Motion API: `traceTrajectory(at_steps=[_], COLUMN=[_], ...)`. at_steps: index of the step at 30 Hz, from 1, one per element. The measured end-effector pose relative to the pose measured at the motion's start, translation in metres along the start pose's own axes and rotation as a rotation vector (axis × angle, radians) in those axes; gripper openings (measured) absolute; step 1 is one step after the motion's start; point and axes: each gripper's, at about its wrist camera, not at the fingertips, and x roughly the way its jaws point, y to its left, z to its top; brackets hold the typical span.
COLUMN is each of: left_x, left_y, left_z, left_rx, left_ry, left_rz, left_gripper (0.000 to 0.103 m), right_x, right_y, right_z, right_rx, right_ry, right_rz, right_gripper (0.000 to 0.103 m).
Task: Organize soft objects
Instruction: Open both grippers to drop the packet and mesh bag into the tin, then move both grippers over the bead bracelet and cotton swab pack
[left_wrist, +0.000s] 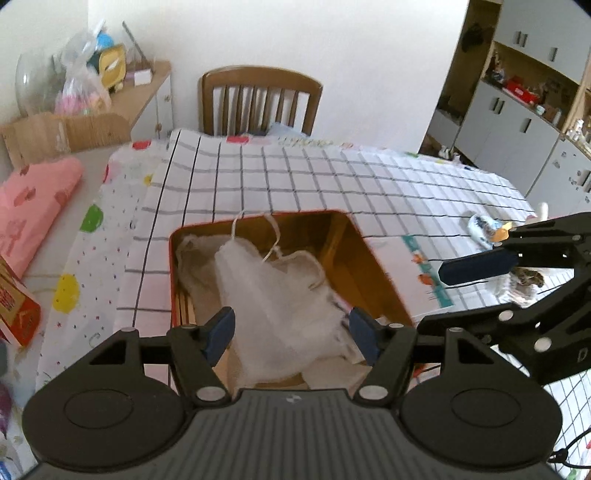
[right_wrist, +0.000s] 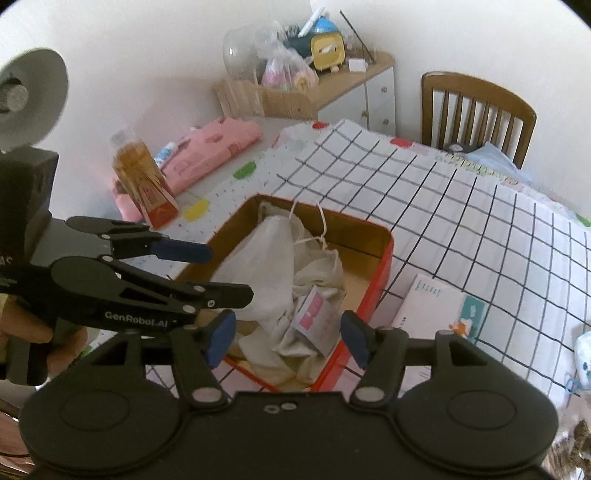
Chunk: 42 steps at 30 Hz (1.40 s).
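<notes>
Presently catalogued, one table under a white cloth with a dark grid (left_wrist: 332, 177).

Item: red tin box (left_wrist: 380, 266), open, gold-brown inside, resting on the cloth. In the left wrist view it sits at centre; in the right wrist view it runs from centre toward 10 o'clock.

Item: white mesh bag (left_wrist: 273, 306) with drawstring loops, lying loose inside the box on top of cream cloth pouches (right_wrist: 317, 273). A small pink-and-white packet (right_wrist: 314, 317) lies among them.

Item: left gripper (left_wrist: 291, 332), jaws standing wide, nothing pinched; the blue pads flank the mesh bag from above without pressing it.

Item: right gripper (right_wrist: 288, 339), jaws likewise wide and empty, above the near corner of the box. In the left wrist view it enters at 3 o'clock.

Item: a hand (right_wrist: 37, 332), partly seen at 9 o'clock in the right wrist view, holding the left gripper's handle.

Surroundings: wooden chair (left_wrist: 258, 99) at 12 o'clock beyond the table; pink folded cloth (left_wrist: 33, 210) at 9 o'clock; bottle of amber liquid (right_wrist: 136, 166) at 10 o'clock in the right wrist view; printed paper sheet (right_wrist: 432, 310) on the cloth just beside the box.
</notes>
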Motion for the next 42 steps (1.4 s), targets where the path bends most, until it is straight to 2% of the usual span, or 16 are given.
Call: traceTrajectory(at_steps=[3, 5, 8, 14, 17, 20, 24, 27, 31, 35, 42], left_x=[-0.013, -0.021, -0.031, -0.042, -0.048, -0.051, -0.052, -0.051, -0.047, -0.041, -0.026], left_y=[-0.011, -0.020, -0.034, -0.064, -0.080, -0.095, -0.116, -0.131, -0.151, -0.171, -0.208], left_z=[0.003, 0.006, 0.008, 0.013, 0.017, 0.020, 0.024, 0.027, 0.029, 0.031, 0.033], left_rx=[0.014, 0.022, 0.043, 0.072, 0.089, 0.099, 0.115, 0.113, 0.120, 0.108, 0.129], left_ry=[-0.027, -0.044, -0.072, -0.099, -0.118, -0.132, -0.145, -0.152, -0.161, -0.163, -0.181], left_rz=[-0.003, -0.006, -0.012, -0.033, -0.040, -0.059, -0.064, -0.097, -0.126, -0.170, -0.149], left_gripper=[0.068, 0.074, 0.077, 0.077, 0.084, 0.085, 0.085, 0.088, 0.097, 0.098, 0.098], right_x=[-0.019, -0.032, -0.052, -0.086, -0.103, -0.120, -0.142, -0.158, -0.177, -0.193, -0.214], right_y=[-0.001, -0.003, -0.007, -0.019, -0.027, -0.037, -0.052, -0.066, -0.086, -0.105, -0.136], right_z=[-0.002, -0.004, -0.008, -0.020, -0.028, -0.036, -0.052, -0.067, -0.087, -0.106, -0.135], right_rx=[0.007, 0.014, 0.032, 0.064, 0.079, 0.098, 0.124, 0.148, 0.196, 0.247, 0.311], right_ry=[-0.030, -0.047, -0.079, -0.136, -0.161, -0.187, -0.219, -0.235, -0.246, -0.258, -0.266], right_rz=[0.003, 0.000, -0.001, -0.006, -0.021, -0.042, -0.076, -0.114, -0.154, -0.191, -0.263], right_gripper=[0.063, 0.063, 0.064, 0.069, 0.072, 0.075, 0.080, 0.083, 0.085, 0.086, 0.088])
